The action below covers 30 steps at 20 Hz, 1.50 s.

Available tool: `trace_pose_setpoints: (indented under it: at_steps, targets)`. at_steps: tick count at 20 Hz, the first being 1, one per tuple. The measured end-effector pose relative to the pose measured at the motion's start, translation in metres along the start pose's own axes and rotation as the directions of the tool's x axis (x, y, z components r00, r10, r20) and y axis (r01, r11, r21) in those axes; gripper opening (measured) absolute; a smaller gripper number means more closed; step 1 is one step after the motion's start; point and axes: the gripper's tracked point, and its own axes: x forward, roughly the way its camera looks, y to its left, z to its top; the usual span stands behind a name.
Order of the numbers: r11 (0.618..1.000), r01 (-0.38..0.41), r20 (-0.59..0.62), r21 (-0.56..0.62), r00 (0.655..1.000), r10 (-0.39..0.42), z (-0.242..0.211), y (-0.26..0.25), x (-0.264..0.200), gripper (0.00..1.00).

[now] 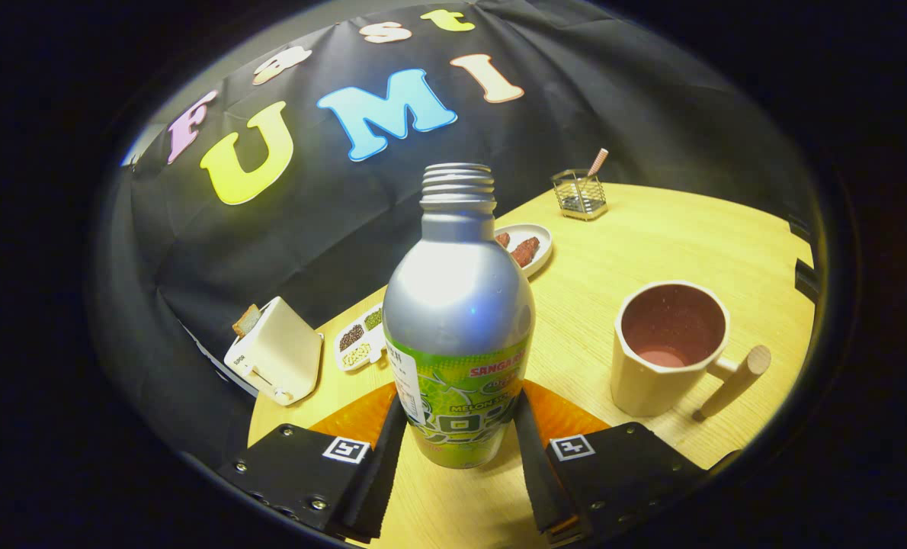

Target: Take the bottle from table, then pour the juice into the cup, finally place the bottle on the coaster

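tongs (459,450) clamp one bottle (457,320); one cup (668,347) beside

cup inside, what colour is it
The cup is reddish-brown inside and cream outside, clearest in the gripper view, beside the bottle held between the gripper fingers.

Gripper (459,446): 2 black fingers (383,465) pressed on either side of the bottle's lower body
Bottle (457,320): silver, green label, cap off, upright between the fingers
Coaster (354,418): orange, just behind the bottle
Cup (671,347): cream, wooden handle, right of the bottle
Table (652,244): light wood
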Motion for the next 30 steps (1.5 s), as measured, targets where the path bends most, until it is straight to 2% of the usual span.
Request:
trace_pose_setpoints:
  at_steps: [11, 23, 30]
  targets:
    - [0.988, 0.078, 0.066, -0.135, 0.995, -0.07, 0.004, 0.013, 0.049, 0.72]
    - [0.966, 0.153, 0.101, -0.207, 0.986, -0.134, 0.003, 0.018, 0.1, 0.73]
    - [0.951, 0.165, 0.115, -0.262, 0.984, -0.139, 0.002, 0.024, 0.102, 0.76]
